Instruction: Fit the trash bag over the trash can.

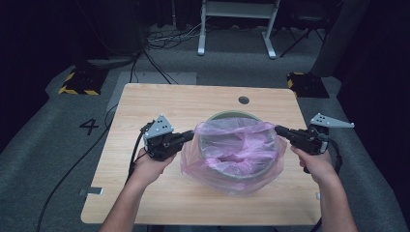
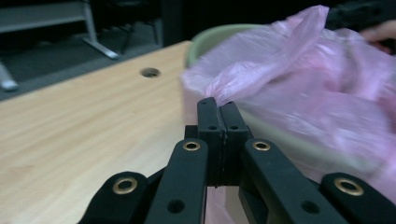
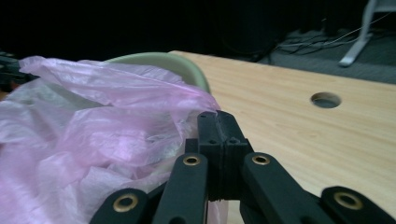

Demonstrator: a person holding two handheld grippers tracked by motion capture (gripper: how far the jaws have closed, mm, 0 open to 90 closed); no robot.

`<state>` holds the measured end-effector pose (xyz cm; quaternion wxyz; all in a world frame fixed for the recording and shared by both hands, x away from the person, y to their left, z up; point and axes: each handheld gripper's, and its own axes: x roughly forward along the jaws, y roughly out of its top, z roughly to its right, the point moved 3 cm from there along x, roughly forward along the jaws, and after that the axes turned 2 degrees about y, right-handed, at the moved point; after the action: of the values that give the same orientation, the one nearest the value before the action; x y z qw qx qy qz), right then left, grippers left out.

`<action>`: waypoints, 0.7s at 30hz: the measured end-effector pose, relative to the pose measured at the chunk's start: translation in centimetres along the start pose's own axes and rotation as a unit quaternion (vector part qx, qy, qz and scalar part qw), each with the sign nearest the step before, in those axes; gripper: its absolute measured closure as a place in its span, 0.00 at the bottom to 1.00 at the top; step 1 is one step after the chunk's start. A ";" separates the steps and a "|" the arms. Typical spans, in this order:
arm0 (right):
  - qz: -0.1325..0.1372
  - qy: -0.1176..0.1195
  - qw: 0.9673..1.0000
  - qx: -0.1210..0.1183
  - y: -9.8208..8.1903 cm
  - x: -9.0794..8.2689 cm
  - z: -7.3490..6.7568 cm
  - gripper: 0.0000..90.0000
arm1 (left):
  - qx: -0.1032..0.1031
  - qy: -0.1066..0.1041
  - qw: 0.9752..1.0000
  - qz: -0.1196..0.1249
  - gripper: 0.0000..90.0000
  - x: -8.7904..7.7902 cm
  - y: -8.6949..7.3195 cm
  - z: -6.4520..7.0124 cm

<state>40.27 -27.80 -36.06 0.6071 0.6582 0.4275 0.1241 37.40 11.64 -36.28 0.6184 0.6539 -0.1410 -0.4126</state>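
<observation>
Pink bag [image 1: 237,145] pinched between both tools

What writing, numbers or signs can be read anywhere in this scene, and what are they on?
"4": a dark numeral on the grey floor, left of the wooden table, at.
Yellow-and-black hazard stripes, no words, on the dark block on the floor at the far left.
Nothing readable on the pink plastic bag, the green bin or either hand-held gripper.
</observation>
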 end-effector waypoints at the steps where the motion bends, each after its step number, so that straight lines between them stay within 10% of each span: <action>1: 0.001 -0.007 1.000 -0.001 0.0 0.2 0.1 1.00 | -0.003 0.000 1.000 0.001 1.00 0.1 0.1 -0.4; 7: 0.044 -0.032 0.999 0.006 -0.3 1.0 1.0 1.00 | 0.002 0.002 0.999 0.035 1.00 1.5 0.3 -2.2; 21: 0.048 -0.085 0.995 0.027 -1.1 4.2 2.4 1.00 | -0.038 0.017 0.999 0.016 1.00 5.5 0.5 -5.4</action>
<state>44.05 -26.56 -39.10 0.6168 0.7018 0.3459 0.0853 44.81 11.46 -38.40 0.6513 0.6349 -0.1251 -0.3963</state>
